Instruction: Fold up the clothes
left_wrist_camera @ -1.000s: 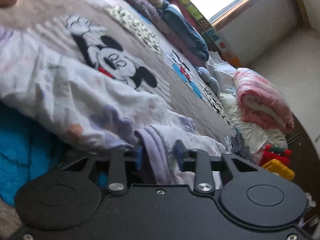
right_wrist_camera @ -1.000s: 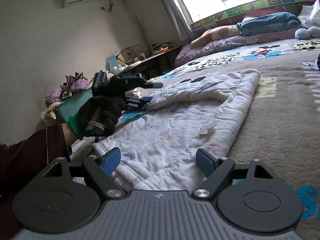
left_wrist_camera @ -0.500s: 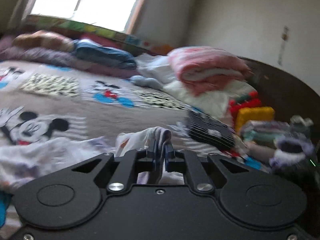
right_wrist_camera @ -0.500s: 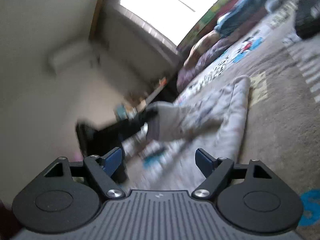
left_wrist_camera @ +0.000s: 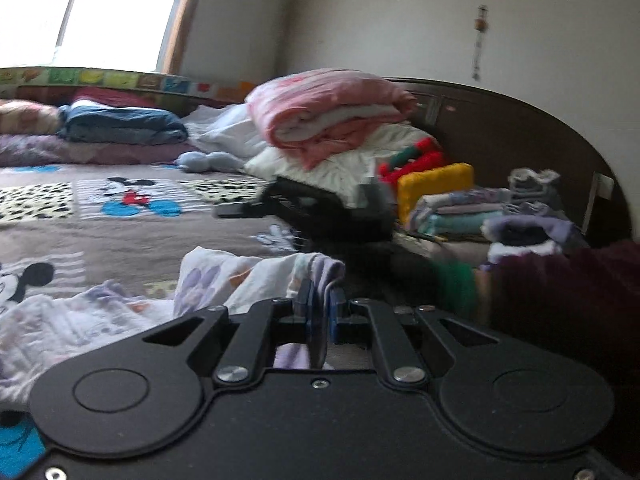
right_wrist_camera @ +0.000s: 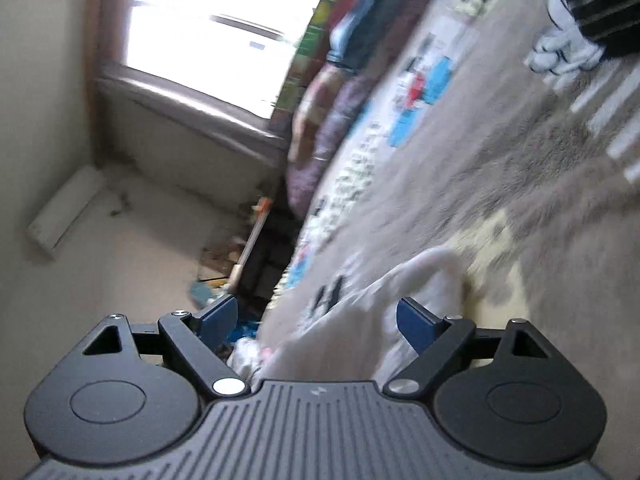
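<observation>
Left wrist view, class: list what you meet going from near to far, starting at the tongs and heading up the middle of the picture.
Left tongs, shut on the printed garment → grey Mickey bedspread → pale blue plush toy → pink folded quilt → wall.

My left gripper (left_wrist_camera: 320, 312) shows smooth matte black plates, silver screws, round bosses and blue pads (left_wrist_camera: 333, 312), my right gripper (right_wrist_camera: 316, 320) has a grey ribbed body, and there's my dark maroon sleeve (left_wrist_camera: 568, 304).
</observation>
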Available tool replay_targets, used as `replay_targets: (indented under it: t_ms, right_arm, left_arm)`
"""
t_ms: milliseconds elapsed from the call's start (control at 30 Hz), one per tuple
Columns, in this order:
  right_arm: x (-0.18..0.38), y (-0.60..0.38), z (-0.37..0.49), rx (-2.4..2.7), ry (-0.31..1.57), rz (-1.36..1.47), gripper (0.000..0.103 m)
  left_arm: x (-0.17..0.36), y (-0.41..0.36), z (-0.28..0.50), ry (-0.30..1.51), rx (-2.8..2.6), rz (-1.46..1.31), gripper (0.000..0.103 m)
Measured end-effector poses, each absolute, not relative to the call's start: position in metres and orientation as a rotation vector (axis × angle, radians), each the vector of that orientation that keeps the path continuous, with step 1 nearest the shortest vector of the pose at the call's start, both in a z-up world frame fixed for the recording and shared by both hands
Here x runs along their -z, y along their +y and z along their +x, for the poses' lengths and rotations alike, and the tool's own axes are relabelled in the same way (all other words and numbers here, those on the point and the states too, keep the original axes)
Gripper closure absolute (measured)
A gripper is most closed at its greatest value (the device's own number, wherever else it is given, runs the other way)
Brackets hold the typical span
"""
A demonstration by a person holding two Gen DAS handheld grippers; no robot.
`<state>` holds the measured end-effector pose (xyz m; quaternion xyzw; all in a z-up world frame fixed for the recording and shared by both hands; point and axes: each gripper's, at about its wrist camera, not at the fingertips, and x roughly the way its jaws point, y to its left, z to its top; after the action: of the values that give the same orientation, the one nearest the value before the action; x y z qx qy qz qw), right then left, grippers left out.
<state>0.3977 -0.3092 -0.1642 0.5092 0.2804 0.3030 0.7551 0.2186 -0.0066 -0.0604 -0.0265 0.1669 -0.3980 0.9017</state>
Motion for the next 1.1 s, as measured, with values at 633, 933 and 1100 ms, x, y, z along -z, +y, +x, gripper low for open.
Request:
replay_targets:
  t_ms: [633, 933, 1100]
  right_arm:
    - [0.166, -0.282, 0.462, -0.629, 0.837, 1.028, 0.015]
    - [0.148, -0.285, 0.455, -0.638, 0.862, 0.806, 0.042]
    - [0.154, -0.284, 0.449, -0.623, 0.843, 0.721, 0.057]
  left_arm:
    - [0.101, -0.047, 0.191, 0.444, 1.072, 0.226, 0.102]
    - [0.108, -0.054, 0.178, 0.482, 1.177, 0.337, 0.103]
    - [0.102, -0.054, 0.18, 0.483, 1.142, 0.343, 0.103]
